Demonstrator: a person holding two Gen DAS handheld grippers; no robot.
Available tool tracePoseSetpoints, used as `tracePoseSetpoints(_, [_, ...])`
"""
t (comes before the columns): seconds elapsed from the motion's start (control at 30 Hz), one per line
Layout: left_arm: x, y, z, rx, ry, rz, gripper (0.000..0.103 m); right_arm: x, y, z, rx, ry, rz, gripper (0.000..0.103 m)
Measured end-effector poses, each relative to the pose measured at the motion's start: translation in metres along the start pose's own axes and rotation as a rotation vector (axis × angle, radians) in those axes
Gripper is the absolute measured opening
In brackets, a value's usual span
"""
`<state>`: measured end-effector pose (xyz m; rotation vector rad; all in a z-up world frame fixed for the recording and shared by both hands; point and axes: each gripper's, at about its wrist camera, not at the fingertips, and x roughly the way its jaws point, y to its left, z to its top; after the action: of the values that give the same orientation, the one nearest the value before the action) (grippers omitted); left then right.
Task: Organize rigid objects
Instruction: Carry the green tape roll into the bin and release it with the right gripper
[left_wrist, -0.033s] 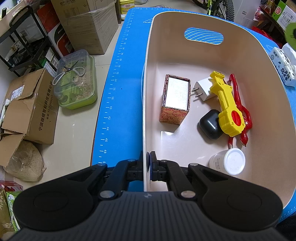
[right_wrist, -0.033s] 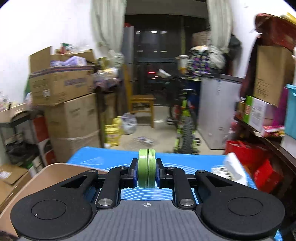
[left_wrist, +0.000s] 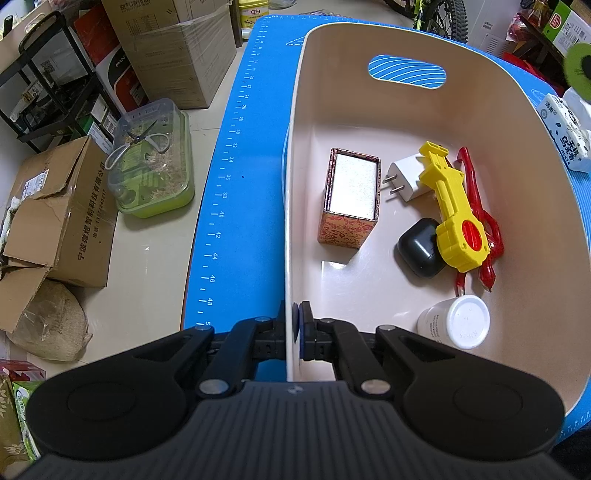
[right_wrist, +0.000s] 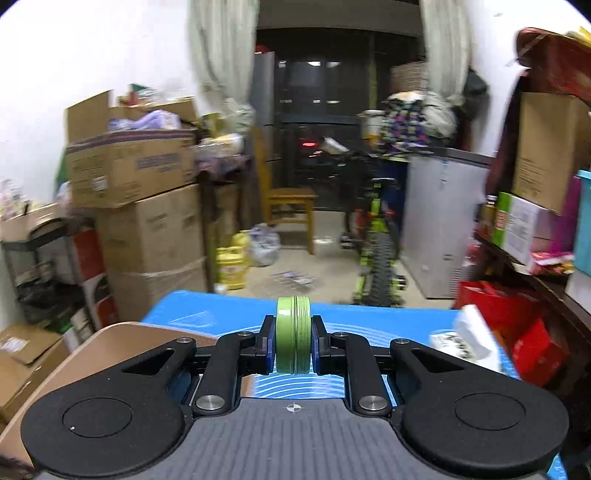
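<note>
In the left wrist view, the left hand-held gripper (left_wrist: 296, 334) is clamped on the near wall of the beige bin (left_wrist: 480, 110), steadying it. In the right wrist view, the right hand-held gripper (right_wrist: 293, 347) pinches a green tin (right_wrist: 293, 336) aloft above the bench (right_wrist: 221, 314); next, it likely swings left over the bin and lets go.

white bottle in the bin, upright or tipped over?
Tipped. The white bottle lies on its side on the bin floor, its round cap facing the camera and its printed side showing along its length.

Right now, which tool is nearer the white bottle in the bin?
Left. The left tool is clamped on the bin wall beside the white bottle; the right tool holds a green tin above the mat.
</note>
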<state>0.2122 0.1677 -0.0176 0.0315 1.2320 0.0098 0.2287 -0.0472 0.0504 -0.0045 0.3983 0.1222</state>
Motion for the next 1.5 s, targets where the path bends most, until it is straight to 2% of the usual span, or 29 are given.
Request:
tracePoseSetpoints(0.2, [0.0,0.0,0.0,0.0,0.0,0.0,0.006,0.0,0.039,-0.006,-0.066,0.058,0.113,0.029])
tracePoseSetpoints(0.43, [0.0,0.0,0.0,0.0,0.0,0.0,0.006,0.014,0.076,-0.026,-0.154,0.209,0.232,0.029])
tracePoseSetpoints(0.73, [0.0,-0.001,0.0,0.0,0.0,0.002,0.006,0.03,0.105,-0.051,-0.246,0.418,0.286,0.029])
tracePoseSetpoints(0.9, [-0.001,-0.001,0.0,0.002,-0.001,0.004,0.006,0.036,0.103,-0.054,-0.246,0.479,0.294,0.029])
tracePoseSetpoints(0.93, [-0.001,-0.001,0.0,0.002,0.0,0.003,0.006,0.036,0.1,-0.054,-0.231,0.483,0.296,0.032])
tracePoseSetpoints(0.97, [-0.001,-0.001,0.0,0.002,0.0,0.004,0.006,0.034,0.097,-0.053,-0.22,0.478,0.297,0.04])
tracePoseSetpoints(1.0, [-0.001,-0.001,0.0,0.002,0.0,0.004,0.006,0.032,0.095,-0.052,-0.217,0.468,0.306,0.042])
tracePoseSetpoints(1.07, [-0.001,-0.001,0.0,0.003,-0.001,0.005,0.006,0.024,0.091,-0.046,-0.225,0.423,0.315,0.053])
tracePoseSetpoints(1.13, [-0.001,-0.001,0.0,0.004,-0.001,0.005,0.006,0.016,0.086,-0.038,-0.226,0.375,0.309,0.058])
tracePoseSetpoints(1.3, [-0.001,-0.001,0.0,0.004,-0.001,0.006,0.006,0.009,0.066,-0.015,-0.161,0.317,0.287,0.061])
tracePoseSetpoints(1.5, [-0.001,-0.001,0.0,0.003,-0.001,0.006,0.006,0.008,0.032,0.002,-0.126,0.265,0.204,0.063])
